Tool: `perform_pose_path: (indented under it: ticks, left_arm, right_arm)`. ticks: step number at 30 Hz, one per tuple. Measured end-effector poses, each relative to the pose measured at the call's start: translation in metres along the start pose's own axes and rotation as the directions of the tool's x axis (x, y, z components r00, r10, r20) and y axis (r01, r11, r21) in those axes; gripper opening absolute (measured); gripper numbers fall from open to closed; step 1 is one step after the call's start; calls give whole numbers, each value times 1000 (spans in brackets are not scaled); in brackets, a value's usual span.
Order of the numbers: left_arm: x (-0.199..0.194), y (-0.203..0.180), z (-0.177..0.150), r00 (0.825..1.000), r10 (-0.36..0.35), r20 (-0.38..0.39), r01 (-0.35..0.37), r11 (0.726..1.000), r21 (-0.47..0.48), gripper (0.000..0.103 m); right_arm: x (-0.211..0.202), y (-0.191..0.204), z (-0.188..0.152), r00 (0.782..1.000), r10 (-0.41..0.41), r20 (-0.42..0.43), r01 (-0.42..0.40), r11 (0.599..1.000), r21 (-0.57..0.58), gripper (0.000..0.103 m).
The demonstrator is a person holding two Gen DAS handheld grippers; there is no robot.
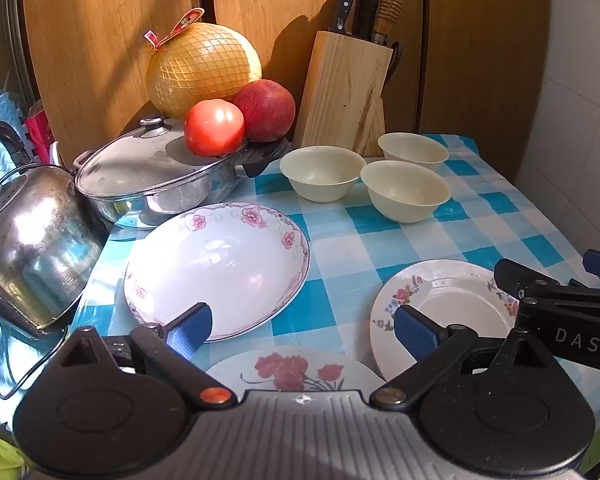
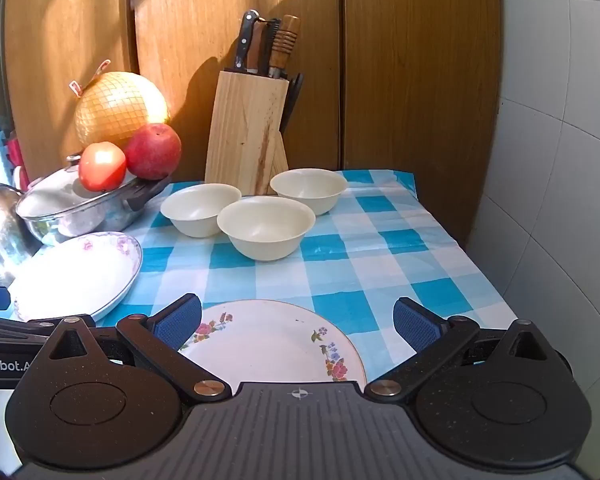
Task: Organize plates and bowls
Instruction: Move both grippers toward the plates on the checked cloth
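Note:
Three cream bowls (image 1: 404, 190) (image 2: 266, 226) stand apart in a cluster at the back of the blue checked tablecloth (image 1: 360, 240). A large deep plate with pink flowers (image 1: 220, 268) (image 2: 80, 272) lies at the left. A flat floral plate (image 1: 448, 308) (image 2: 272, 344) lies at the right, and a third plate with red flowers (image 1: 296, 370) sits just under my left gripper (image 1: 304, 330). That gripper is open and holds nothing. My right gripper (image 2: 298, 322) is open over the flat floral plate, touching nothing; it also enters the left wrist view from the right.
A lidded steel pan (image 1: 160, 176) carries a tomato (image 1: 214, 128) and an apple (image 1: 266, 110), with a netted pomelo (image 1: 204, 68) behind. A kettle (image 1: 36, 248) stands at far left, a wooden knife block (image 1: 344, 96) by the cabinet doors. The table ends at the tiled wall (image 2: 560, 200).

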State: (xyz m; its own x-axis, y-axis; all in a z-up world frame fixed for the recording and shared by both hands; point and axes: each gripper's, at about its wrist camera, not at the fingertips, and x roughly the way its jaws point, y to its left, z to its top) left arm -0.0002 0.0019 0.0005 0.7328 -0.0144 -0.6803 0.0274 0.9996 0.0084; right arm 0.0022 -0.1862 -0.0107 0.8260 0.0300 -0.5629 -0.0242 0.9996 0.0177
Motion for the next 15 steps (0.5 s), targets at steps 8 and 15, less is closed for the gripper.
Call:
perform_pose_path:
  ticks: [8,15]
  left_arm:
    - [2,0,-2,1000,15,-8,-15,1000,10,93]
    - [2,0,-3,1000,19,-7,-19,1000,12,93]
  right_arm:
    - [0,0,0,1000,0,3,0,1000,-4,103]
    - [1,0,-1,1000,-2,-1,2,1000,-3,103]
